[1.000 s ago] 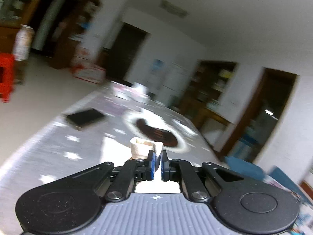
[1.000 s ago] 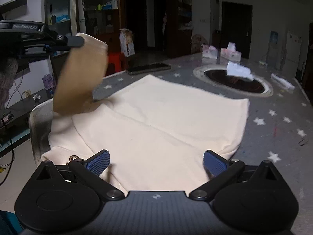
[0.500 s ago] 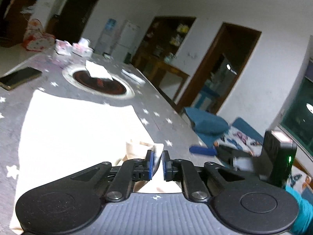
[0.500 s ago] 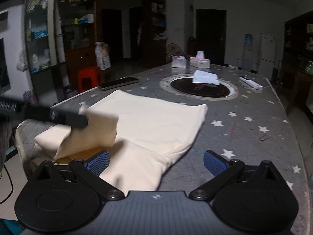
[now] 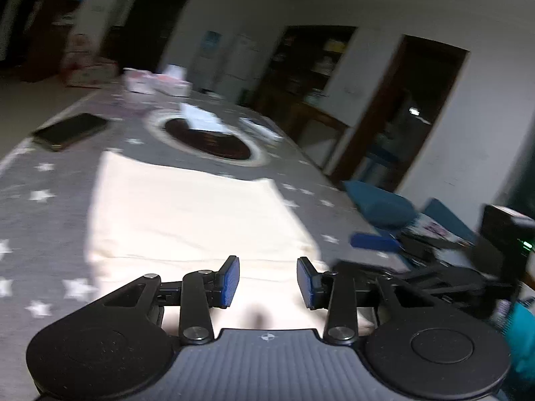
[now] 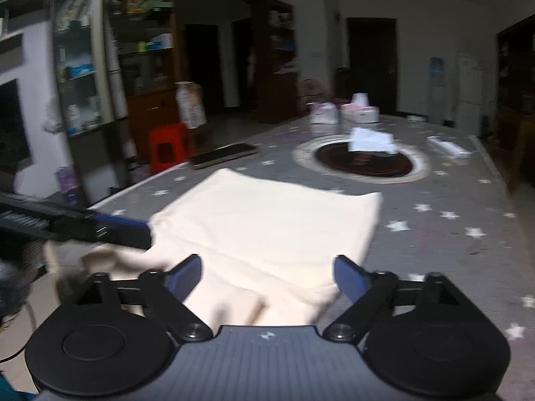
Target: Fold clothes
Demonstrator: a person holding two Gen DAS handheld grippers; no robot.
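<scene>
Left wrist: cream garment (image 5: 187,214) flat ahead of parted left claw (image 5: 267,282).

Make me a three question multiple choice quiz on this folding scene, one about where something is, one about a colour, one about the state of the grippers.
1. Where does the phone lie?
A. on the cloth
B. on the table beyond the cloth
C. on the red stool

2. What colour is the cloth?
A. cream
B. blue
C. red

3. How is the left gripper?
A. shut on the cloth
B. open, holding nothing
C. shut on the phone

Answers: 1 B, it sits on the starred table past the cloth's far edge. 2 A, the fabric is pale cream in both views. 3 B, its blue pads stand apart with cloth lying flat beneath.
</scene>
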